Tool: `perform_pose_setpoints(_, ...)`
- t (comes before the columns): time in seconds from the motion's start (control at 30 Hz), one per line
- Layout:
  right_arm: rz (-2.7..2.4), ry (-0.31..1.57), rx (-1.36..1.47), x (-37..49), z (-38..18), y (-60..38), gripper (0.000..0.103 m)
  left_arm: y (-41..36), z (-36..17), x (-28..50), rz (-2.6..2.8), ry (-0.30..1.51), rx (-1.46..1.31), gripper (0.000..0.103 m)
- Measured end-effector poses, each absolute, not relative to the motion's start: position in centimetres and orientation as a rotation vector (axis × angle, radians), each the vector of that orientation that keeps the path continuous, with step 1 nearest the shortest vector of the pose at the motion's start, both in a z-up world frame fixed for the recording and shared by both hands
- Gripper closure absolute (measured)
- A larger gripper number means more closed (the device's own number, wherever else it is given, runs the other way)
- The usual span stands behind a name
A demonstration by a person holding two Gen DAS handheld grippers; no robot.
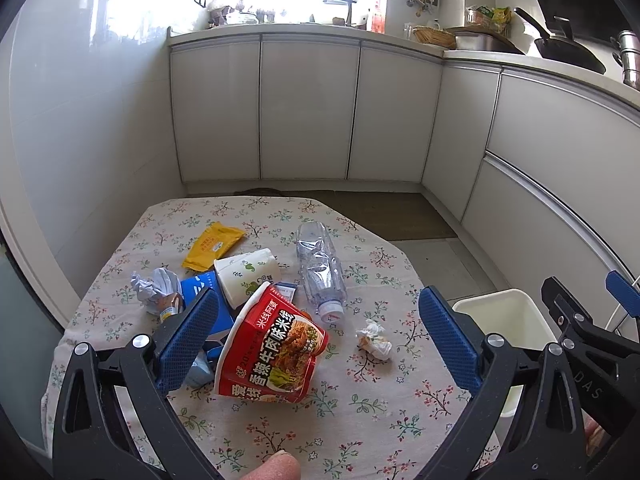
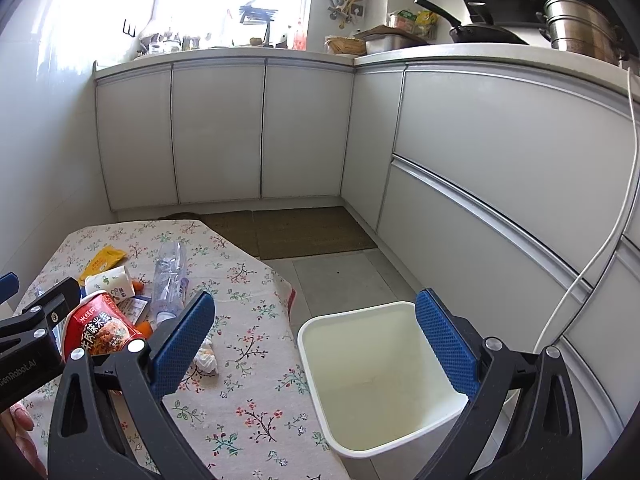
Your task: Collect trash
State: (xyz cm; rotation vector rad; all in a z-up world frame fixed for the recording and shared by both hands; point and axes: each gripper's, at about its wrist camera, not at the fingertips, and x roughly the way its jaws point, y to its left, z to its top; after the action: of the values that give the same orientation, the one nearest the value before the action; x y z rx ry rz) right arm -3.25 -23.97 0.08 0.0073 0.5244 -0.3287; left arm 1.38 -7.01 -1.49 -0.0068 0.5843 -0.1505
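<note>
Trash lies on the floral-cloth table (image 1: 248,432): a red noodle cup (image 1: 272,344) on its side, a white paper cup (image 1: 248,276), a crushed clear bottle (image 1: 320,268), a yellow packet (image 1: 214,244), a crumpled white tissue (image 1: 374,340), blue-grey crumpled paper (image 1: 154,286) and a blue carton (image 1: 202,292). My left gripper (image 1: 316,336) is open above the table, its jaws either side of the noodle cup and tissue. My right gripper (image 2: 316,340) is open and empty above the white bin (image 2: 384,376), which stands on the floor right of the table. The bin looks empty.
White kitchen cabinets (image 2: 304,128) run along the back and right. A brown mat (image 2: 296,228) lies on the tiled floor beyond the table. A white cable (image 2: 592,264) hangs by the right cabinets. Pots and a pan (image 2: 480,32) sit on the counter.
</note>
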Motion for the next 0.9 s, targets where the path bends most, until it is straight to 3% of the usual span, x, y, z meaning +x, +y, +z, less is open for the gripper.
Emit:
perform_pose_setpoints(0.4,-0.322,0.533,0.008,-3.1,-0.1,-23.9,0.005,-7.0,-1.9,1.5,-0.143,0.597,-0.005,0.007)
perform_pose_setpoints(0.6,-0.273,0.627,0.042,-1.9,-1.0,-23.5,0.005,-6.2,-2.8,2.3,-0.118,0.666,0.000,0.007)
perform_pose_setpoints(0.77,-0.175,0.734,0.107,-0.1,-0.4,-22.6,0.005,-3.9,-2.9,4.2,-0.082,0.744,0.000,0.007)
perform_pose_setpoints(0.9,-0.081,0.775,0.178,1.9,1.5,-22.0,0.006,1.2,0.1,6.8,0.011,0.708,-0.043,0.007)
